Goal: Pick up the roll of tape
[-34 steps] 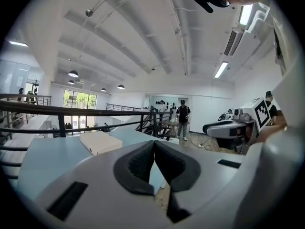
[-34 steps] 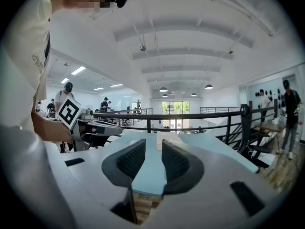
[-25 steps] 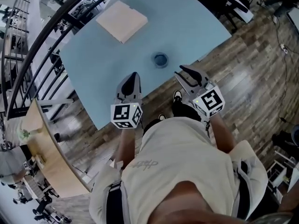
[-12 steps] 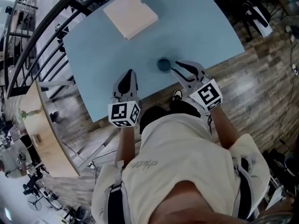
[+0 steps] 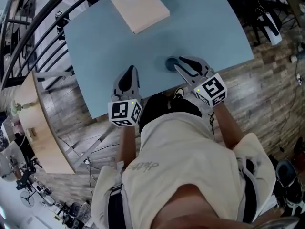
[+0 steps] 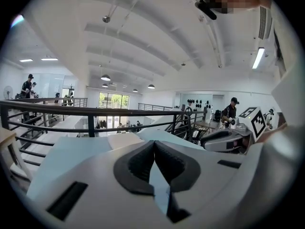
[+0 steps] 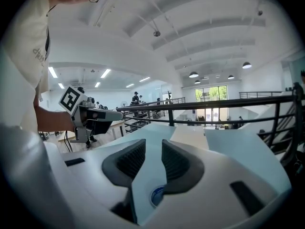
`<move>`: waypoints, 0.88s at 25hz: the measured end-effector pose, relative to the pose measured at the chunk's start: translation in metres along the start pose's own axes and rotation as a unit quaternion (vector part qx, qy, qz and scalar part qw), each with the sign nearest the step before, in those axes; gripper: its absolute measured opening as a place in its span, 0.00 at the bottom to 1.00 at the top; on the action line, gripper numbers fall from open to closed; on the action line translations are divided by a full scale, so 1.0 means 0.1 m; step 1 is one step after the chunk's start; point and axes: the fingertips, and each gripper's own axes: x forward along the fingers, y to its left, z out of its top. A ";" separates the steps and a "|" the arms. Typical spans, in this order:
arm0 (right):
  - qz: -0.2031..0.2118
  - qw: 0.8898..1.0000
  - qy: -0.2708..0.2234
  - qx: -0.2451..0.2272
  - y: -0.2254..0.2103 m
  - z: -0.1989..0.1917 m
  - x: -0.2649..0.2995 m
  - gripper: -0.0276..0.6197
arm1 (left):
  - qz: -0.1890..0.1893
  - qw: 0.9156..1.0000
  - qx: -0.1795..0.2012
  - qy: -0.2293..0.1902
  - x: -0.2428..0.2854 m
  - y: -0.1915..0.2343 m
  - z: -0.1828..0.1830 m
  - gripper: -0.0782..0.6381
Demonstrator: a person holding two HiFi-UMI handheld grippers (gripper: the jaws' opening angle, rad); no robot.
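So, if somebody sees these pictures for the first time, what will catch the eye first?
First the wide light blue table, with a small blue roll of tape near its front edge, close by the tips of the open right gripper. The left gripper is shut, over the same edge to the left. A flat beige board lies at the far side.

The bench (image 5: 205,27) is mostly bare. A flat tan slab (image 5: 139,7) lies at its far side, well apart from the roll of tape (image 5: 170,64). Open surface surrounds the roll except where the right claw (image 5: 180,62) stands just beside it, jaws apart. The left claw (image 5: 129,70), jaws together, hangs over the near edge. A dark railing (image 6: 71,108) bounds the bench's far left side.
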 end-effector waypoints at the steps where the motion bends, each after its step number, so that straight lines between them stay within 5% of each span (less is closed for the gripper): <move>1: -0.004 1.000 0.004 0.002 0.01 0.01 0.04 0.22 | -0.002 1.000 0.001 -0.002 0.01 0.06 0.01 0.14; 13: -0.053 0.995 0.085 0.011 0.07 -0.28 0.56 0.22 | -0.048 0.996 0.070 -0.028 0.14 0.47 0.11 0.14; 22: -0.065 0.983 0.168 0.029 -0.01 -0.91 0.69 0.22 | -0.050 0.999 0.020 0.000 0.18 0.63 -0.16 0.14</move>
